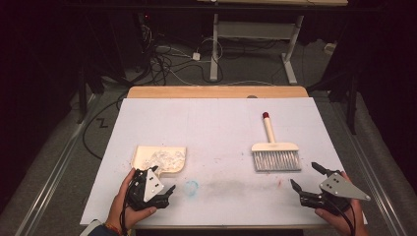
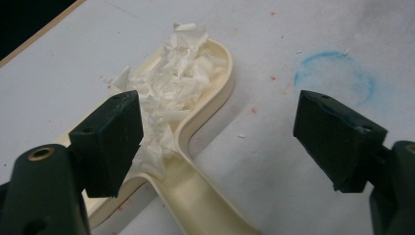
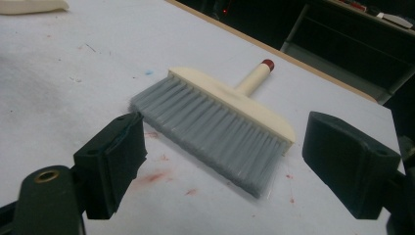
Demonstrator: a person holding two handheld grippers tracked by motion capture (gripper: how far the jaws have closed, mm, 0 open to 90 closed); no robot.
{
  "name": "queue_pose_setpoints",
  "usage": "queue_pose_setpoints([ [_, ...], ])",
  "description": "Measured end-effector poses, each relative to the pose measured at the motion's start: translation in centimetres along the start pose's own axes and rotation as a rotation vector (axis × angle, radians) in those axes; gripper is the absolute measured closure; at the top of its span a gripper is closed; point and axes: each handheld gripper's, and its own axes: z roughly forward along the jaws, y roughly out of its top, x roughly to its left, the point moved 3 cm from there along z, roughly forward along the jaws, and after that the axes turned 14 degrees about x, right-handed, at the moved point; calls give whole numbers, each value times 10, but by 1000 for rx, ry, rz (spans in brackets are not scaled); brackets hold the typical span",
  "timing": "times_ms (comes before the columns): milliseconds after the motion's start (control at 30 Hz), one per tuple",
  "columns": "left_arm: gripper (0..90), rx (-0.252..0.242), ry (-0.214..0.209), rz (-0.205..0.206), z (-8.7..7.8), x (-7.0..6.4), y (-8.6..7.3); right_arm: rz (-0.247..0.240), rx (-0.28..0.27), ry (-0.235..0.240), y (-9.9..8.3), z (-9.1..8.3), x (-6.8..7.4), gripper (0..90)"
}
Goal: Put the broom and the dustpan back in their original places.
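A cream dustpan lies at the table's front left, with a heap of torn white paper scraps in it. My left gripper hovers open just behind the pan. In the left gripper view the pan's handle runs between the wide-apart jaws of that gripper, with the scraps ahead. A hand brush with grey bristles and a red-tipped cream handle lies at the right. My right gripper stands open near it, empty, and its own view looks at the bristles.
A faint blue ring mark and a grey smudge sit on the white table cover between the two hands. Small red specks dot the cover near the brush. A wooden edge borders the far side. Cables lie on the floor beyond.
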Motion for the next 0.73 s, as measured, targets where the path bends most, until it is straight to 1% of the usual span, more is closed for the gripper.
queue_pose_setpoints([
  [67, 179, -4, -1, 0, 0, 0, 1, 1, 0, 1, 1, 0, 0, 166],
  [167, 179, -12, 2, 2, 0, 1, 1, 19, -7, 20, 3, 0, -2, 166],
  [200, 179, -12, -7, 2, 1, 1, 0, 23, -3, 20, 3, 1, -3, 166],
  [367, 179, -9, -3, 12, 4, 2, 4, 7, 6, 6, 3, 1, -2, 166],
  [467, 179, -11, -2, 14, 5, 1, 8, 17, 12, 7, 0, 1, -4, 166],
  [567, 179, 1, -3, 23, 7, 0, 10, 33, 16, 7, -2, 1, -7, 167],
  [600, 179, 2, 1, 27, 8, -1, 11, 26, 14, 7, -3, 0, -8, 167],
  [633, 179, 2, 1, 28, 8, -1, 11, 29, 11, 4, -3, 0, -7, 167],
  [733, 179, 0, 8, 17, 8, 0, 11, 26, -5, -1, -1, -2, -7, 167],
])
